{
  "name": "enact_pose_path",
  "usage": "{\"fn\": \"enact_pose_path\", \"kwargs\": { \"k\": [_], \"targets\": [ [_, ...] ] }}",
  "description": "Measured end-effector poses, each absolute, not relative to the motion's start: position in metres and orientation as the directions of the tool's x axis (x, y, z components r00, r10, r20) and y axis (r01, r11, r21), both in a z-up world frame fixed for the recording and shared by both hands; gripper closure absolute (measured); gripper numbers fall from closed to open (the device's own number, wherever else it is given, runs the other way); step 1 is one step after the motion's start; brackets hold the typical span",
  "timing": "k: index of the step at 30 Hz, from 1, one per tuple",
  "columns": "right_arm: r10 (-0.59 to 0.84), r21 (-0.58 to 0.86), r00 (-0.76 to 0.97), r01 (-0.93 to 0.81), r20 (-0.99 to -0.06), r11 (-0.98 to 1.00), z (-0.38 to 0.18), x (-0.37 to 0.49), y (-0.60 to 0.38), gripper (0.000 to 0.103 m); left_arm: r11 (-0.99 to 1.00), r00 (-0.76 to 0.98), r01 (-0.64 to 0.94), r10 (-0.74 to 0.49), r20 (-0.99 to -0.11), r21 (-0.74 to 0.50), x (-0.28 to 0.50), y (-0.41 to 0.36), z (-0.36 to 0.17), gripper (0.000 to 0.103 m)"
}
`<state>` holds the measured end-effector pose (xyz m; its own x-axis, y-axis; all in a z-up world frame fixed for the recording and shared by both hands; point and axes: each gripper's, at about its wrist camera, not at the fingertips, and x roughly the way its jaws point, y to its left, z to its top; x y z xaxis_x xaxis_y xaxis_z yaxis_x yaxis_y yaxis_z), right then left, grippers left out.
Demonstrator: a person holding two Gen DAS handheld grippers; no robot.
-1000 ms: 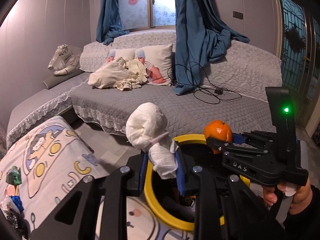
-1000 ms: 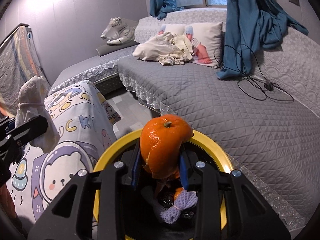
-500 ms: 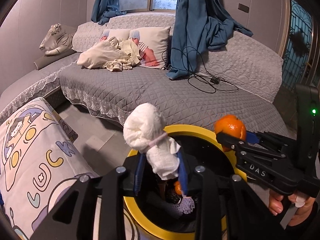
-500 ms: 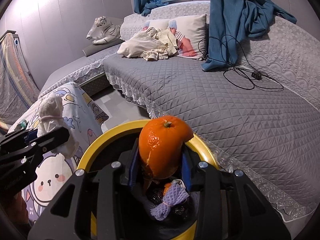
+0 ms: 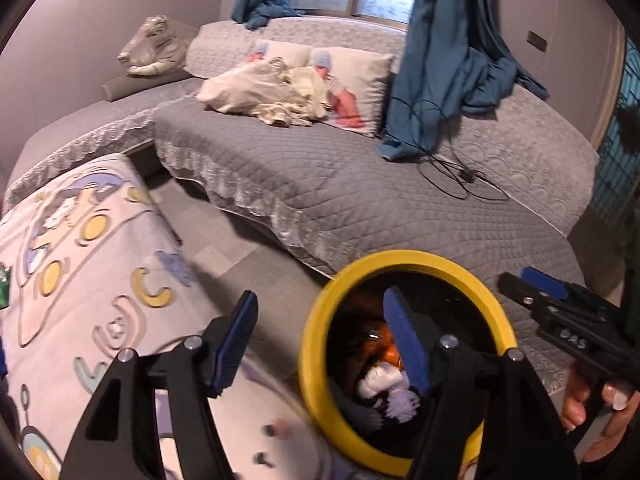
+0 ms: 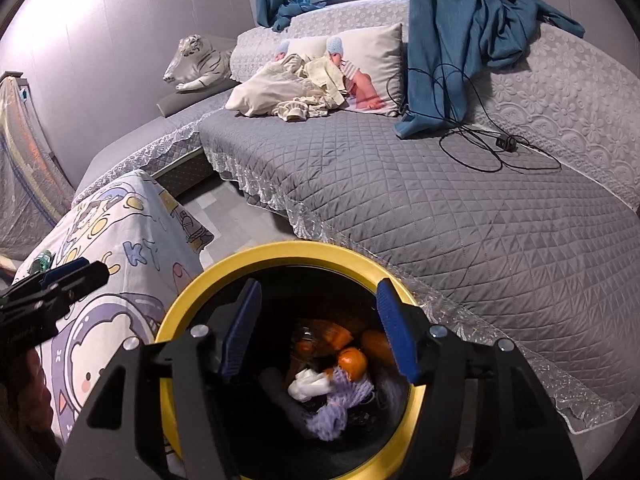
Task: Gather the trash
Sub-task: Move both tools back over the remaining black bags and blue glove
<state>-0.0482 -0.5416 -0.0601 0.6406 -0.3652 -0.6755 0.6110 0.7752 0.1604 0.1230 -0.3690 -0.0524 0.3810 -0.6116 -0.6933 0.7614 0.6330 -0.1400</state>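
With their blue-padded jaws just spread and empty, the left gripper (image 5: 320, 336) and right gripper (image 6: 320, 328) hang over the round yellow-rimmed black bin (image 6: 280, 250), where the white tissue wad (image 6: 308, 386) and orange peel (image 6: 352, 362) lie at six o'clock.

Black plastic left gripper (image 5: 320, 332), blue ribbed pads (image 5: 404, 340), silver screws, matching right gripper (image 6: 316, 328)

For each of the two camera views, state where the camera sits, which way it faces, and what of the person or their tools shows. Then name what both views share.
Left wrist: sits on the left tongs, facing down at the yellow bin; the right tongs and a hand show.
Right wrist: sits on the right tongs, above the bin; the left tongs show.
Shared: bin, grey sofa, cartoon cloth.
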Motion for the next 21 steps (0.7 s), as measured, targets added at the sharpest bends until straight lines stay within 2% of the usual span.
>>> {"fn": "enact_pose_path", "kwargs": {
  "k": [9,21],
  "targets": [
    [-0.303,0.157,0.704,0.508,-0.642,0.847,-0.035,-0.016,-0.507,0.046,0.743,0.496,0.657,-0.552,-0.671,-0.125,0.165,-0.298,-0.032,0.040],
    [-0.123,0.127,0.789,0.247,-0.602,0.961,0.000,0.068,-0.408,0.045,0.889,0.665,0.455,-0.375,-0.646,-0.049,0.212,-0.158,-0.013,0.038]
  ]
}}
